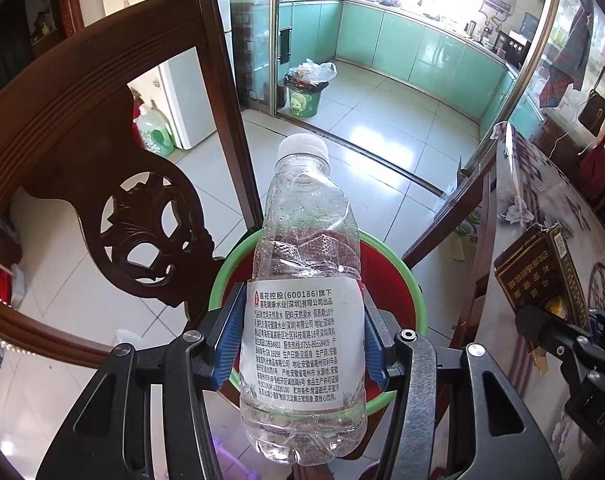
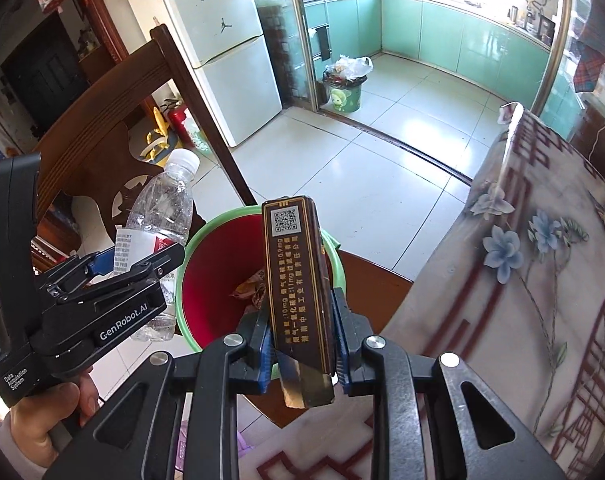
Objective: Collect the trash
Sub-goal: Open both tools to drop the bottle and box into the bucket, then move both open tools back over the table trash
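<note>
My left gripper (image 1: 300, 338) is shut on a clear plastic water bottle (image 1: 302, 300) with a white cap and white label, held upright above a red bin with a green rim (image 1: 222, 280). My right gripper (image 2: 302, 332) is shut on a dark brown cigarette box (image 2: 296, 280) with gold print, held over the same bin (image 2: 206, 280). The bin holds some crumpled wrappers (image 2: 248, 290). In the right wrist view the left gripper (image 2: 130, 264) with the bottle (image 2: 162, 204) is at the left, beside the bin's rim. In the left wrist view the brown box (image 1: 538, 272) shows at the right.
A dark carved wooden chair (image 1: 114, 184) stands close on the left, with the bin on its seat (image 2: 366, 280). A table with a flowered cloth (image 2: 534, 280) is at the right. White tiled floor (image 2: 342, 168) leads to a kitchen with a full green trash bucket (image 2: 344, 94) and a fridge (image 2: 230, 60).
</note>
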### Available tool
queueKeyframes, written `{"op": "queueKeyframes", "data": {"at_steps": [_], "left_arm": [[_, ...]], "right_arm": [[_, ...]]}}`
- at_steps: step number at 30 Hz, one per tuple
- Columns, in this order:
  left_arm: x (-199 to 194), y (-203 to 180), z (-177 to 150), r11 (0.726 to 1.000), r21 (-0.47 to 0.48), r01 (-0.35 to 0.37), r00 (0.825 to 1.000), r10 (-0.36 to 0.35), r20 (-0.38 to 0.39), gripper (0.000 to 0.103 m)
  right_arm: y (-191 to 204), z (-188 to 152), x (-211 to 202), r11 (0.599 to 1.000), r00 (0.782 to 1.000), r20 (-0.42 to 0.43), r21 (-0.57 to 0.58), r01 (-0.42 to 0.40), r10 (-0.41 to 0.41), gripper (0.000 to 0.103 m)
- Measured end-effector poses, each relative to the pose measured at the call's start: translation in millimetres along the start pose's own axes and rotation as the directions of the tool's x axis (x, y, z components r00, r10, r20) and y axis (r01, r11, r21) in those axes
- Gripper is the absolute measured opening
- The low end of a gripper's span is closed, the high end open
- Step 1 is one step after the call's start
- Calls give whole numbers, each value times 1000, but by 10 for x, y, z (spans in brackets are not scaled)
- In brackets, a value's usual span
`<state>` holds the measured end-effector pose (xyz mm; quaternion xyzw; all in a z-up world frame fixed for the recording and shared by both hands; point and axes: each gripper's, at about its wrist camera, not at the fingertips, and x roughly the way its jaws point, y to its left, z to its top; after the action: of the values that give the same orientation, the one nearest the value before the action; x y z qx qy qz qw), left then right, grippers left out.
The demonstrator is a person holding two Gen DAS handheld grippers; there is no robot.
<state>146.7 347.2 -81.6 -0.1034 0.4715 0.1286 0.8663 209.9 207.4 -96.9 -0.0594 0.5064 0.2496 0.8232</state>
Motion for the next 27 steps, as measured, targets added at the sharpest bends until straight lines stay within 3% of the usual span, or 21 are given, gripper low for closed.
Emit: {"op": "queueKeyframes", "data": {"at_steps": [19, 21, 23, 24, 27], "left_arm": [[284, 83, 158, 1000, -19, 21, 999, -22, -40, 51], [288, 79, 166, 999, -16, 29, 999, -29, -44, 59], [248, 84, 166, 1000, -19, 14, 1000, -15, -27, 96], [206, 77, 164, 1000, -21, 2, 1000, -2, -9, 101], [76, 76, 162, 1000, -28, -13, 999, 14, 33, 102]], "right_arm": [[69, 105, 328, 997, 997, -20, -29, -77, 76, 26], [80, 98, 330, 995, 995, -13, -30, -98, 98, 29], [100, 93, 330, 994, 995, -5, -33, -100, 100, 35], [98, 87, 311, 994, 995, 15, -30, -101, 102, 37], [64, 69, 242, 995, 993, 63, -12, -101, 101, 48]]}}
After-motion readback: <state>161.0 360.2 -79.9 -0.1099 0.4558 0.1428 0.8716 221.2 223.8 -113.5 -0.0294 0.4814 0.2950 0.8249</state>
